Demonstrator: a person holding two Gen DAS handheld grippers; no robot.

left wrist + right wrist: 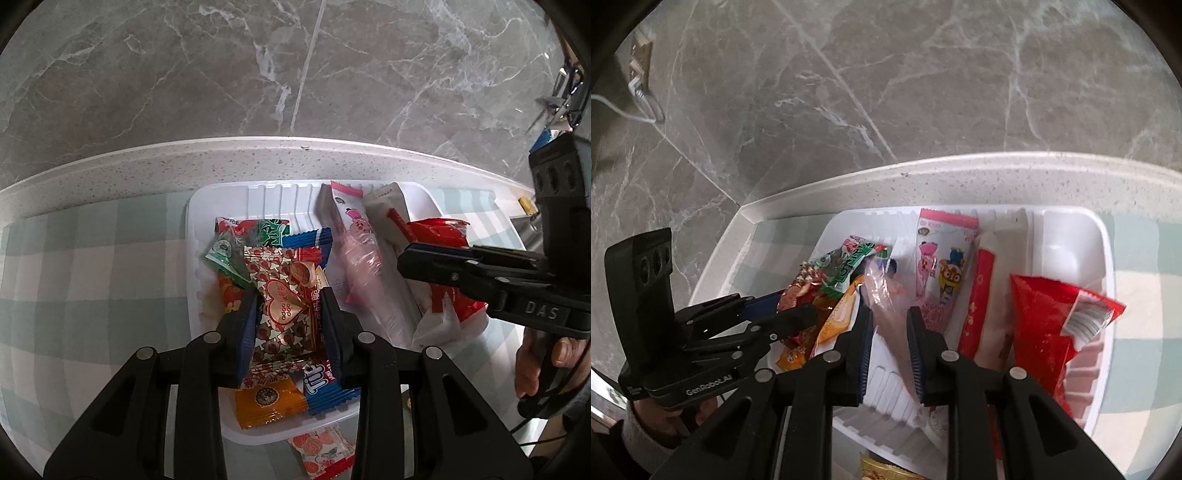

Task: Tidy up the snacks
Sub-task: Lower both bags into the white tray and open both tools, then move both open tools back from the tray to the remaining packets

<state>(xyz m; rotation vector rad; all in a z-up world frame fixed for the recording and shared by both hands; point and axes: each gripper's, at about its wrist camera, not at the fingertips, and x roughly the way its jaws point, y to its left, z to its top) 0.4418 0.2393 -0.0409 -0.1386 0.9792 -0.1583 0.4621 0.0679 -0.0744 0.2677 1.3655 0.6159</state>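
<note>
A: What is gripped by the left gripper?
B: A red foil heart-patterned candy packet is clamped over the white plastic tray.
A: And the right gripper?
B: A clear pinkish sausage stick seems pinched between its pads, though blurred, above the same tray.

Black fingers — blue ribbed pads
</note>
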